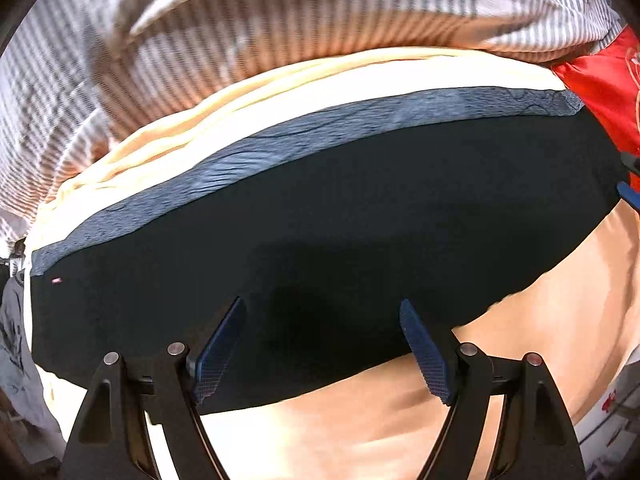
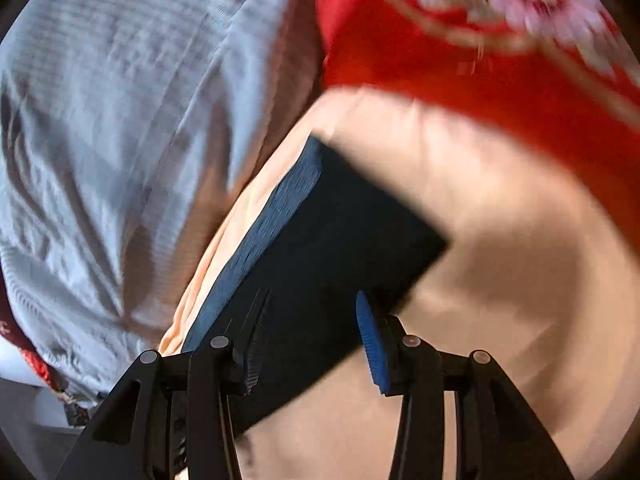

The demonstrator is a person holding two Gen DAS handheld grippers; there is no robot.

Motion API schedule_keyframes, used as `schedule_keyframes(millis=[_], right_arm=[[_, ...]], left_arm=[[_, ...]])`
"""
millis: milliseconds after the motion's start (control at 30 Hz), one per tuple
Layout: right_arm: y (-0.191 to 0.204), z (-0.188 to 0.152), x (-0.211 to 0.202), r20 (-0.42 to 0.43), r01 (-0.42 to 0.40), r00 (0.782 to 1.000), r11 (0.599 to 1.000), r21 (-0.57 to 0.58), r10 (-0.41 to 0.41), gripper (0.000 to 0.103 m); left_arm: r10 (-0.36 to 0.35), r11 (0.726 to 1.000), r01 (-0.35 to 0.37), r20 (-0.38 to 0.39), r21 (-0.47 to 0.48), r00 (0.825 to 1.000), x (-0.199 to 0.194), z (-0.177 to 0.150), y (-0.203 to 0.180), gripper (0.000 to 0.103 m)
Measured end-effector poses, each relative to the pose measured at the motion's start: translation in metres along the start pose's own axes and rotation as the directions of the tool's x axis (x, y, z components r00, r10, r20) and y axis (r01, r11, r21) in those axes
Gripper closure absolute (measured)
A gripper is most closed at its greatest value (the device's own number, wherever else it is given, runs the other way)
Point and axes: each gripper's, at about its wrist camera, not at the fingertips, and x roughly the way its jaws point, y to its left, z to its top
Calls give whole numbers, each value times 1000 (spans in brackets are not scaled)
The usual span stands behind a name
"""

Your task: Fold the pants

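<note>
The dark navy pants lie folded into a flat band on a peach sheet, their blue-grey ribbed waistband along the far edge. My left gripper hangs straight above their near edge, open, with nothing between its blue pads. In the blurred right wrist view the pants show as a dark rectangle with the waistband on the left. My right gripper is tilted down over their near end, its jaws apart and not pressing on the cloth.
A grey-and-white striped cover is bunched behind the pants, also seen as a striped cover on the left. A red flowered quilt lies at the right, its red corner showing. A grey garment sits at the left edge.
</note>
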Motion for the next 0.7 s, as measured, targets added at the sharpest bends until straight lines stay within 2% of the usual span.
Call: schedule_keyframes(millis=[133,233,367,467,533,600,700], right_arm=[[-24,31,-5,33,47,998,999,9,-47,60],[-34,35,-27,102,103,989,994,27,-105,57],[-53,24,-36,34,-45,999,995,92,42,57],[-57,7,-23,-38,-131,990,986,106,135,57],[-59,-1,-11,-67,-163,983,980,117,172,57],[-62,-8,0,-79,-195,975,970,146,208,57],[-72,-14,14,-73,-217,969,957,195,234,57]], left_arm=[[9,1000,-9,-6,6,1000,13,17,-20,23],[12,1000,-12,0,9,1000,16,29,-27,22],[12,1000,-13,37,8,999,-2,38,-54,23],[18,1000,-18,61,1,998,-3,51,-66,23],[23,1000,-22,59,-16,998,3,61,-73,22],[27,999,-25,57,-38,998,-9,48,-80,23],[20,997,-18,17,-73,1000,10,44,-73,22]])
